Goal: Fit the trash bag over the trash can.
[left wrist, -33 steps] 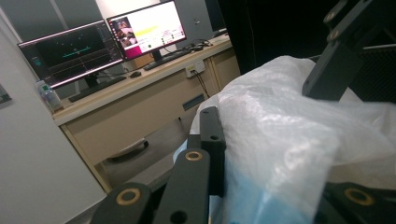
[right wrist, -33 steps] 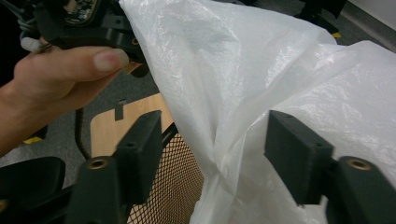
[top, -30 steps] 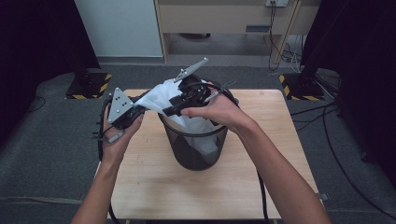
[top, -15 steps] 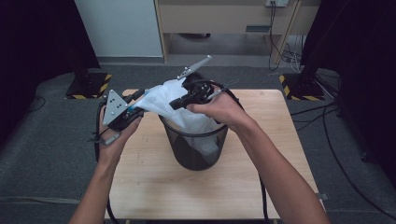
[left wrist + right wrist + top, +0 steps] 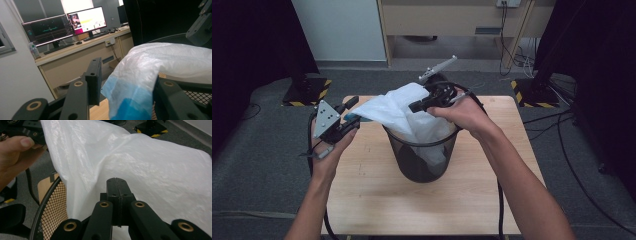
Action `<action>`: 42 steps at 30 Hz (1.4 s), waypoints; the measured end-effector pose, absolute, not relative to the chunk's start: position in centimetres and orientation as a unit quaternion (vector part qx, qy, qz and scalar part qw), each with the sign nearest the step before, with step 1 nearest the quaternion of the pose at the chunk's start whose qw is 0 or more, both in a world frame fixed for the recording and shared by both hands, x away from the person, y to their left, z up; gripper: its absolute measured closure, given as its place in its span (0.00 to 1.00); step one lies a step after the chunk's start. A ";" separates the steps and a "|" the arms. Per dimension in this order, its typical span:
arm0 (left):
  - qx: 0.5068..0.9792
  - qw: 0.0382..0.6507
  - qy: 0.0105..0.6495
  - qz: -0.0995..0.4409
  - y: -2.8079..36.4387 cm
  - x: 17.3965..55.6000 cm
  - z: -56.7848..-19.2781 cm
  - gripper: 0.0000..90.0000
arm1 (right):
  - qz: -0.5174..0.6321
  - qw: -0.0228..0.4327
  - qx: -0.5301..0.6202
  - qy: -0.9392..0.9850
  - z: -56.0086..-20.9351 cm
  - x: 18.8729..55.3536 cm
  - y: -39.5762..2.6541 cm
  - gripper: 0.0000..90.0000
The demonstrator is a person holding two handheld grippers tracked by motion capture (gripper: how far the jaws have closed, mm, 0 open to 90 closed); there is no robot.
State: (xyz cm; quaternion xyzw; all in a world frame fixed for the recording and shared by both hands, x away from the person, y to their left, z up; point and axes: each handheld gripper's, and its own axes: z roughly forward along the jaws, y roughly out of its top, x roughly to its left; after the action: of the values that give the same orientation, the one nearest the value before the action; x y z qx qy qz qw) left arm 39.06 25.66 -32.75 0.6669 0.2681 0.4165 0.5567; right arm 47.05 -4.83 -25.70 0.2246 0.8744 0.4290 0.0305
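Counter [image 5: 362,200]: mesh bin [image 5: 424,162] centre, bag [image 5: 397,112] draped leftward.
Left fingers [image 5: 93,80]: just opening, part-open, bag edge between, unpinched.
Right fingers [image 5: 117,192]: shut, bag just beyond; held or not, cannot tell.

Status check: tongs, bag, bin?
Left tongs just opening, bag edge between them. Right tongs shut on white bag. Bag partly draped over mesh bin. Nothing blocking.

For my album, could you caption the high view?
Two hand-held grippers fit a white bag into a black mesh bin.

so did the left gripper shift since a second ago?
Yes. In the high view the left gripper has slid left, away from the mesh bin, toward the table's left edge; its jaws have just been opening around the white bag.
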 end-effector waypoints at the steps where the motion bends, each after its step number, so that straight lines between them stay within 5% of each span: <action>1: 0.667 0.557 0.267 0.416 25.7 39.1 -32.7 0.67 | 0.429 0.031 0.227 0.874 -25.7 47.1 -5.0 1.00; 6: 0.670 0.556 0.261 0.416 25.2 39.2 -32.5 0.69 | 0.441 0.029 0.222 0.869 -25.5 46.9 -5.0 0.98; 13: 0.674 0.552 0.258 0.418 24.7 39.5 -31.9 0.72 | 0.456 0.036 0.196 0.868 -25.4 46.2 -3.7 0.71; 25: 0.684 0.548 0.248 0.414 23.5 39.9 -31.0 0.72 | 0.472 0.038 0.167 0.865 -25.2 45.4 -1.4 0.40; 36: 0.687 0.546 0.245 0.412 22.8 40.2 -30.7 0.74 | 0.472 0.031 0.164 0.866 -25.6 45.2 0.3 0.29; 39: 0.687 0.548 0.242 0.412 22.6 40.2 -30.5 0.74 | 0.470 0.038 0.161 0.867 -25.6 45.2 0.6 0.36; 40: 0.686 0.549 0.239 0.412 22.5 40.1 -30.4 0.74 | 0.467 0.042 0.166 0.868 -25.6 45.2 0.6 0.49; 41: 0.686 0.549 0.239 0.412 22.5 40.1 -30.4 0.74 | 0.467 0.042 0.166 0.868 -25.6 45.2 0.6 0.49; 42: 0.687 0.550 0.237 0.412 22.4 40.0 -30.4 0.74 | 0.462 0.047 0.173 0.869 -25.7 45.5 0.6 0.66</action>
State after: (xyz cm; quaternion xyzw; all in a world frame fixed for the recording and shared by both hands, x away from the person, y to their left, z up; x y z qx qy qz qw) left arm 40.03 22.41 -30.36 0.6865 0.2373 0.4122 0.5499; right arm 45.46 0.58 -25.68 0.1730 0.8685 0.4621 0.0471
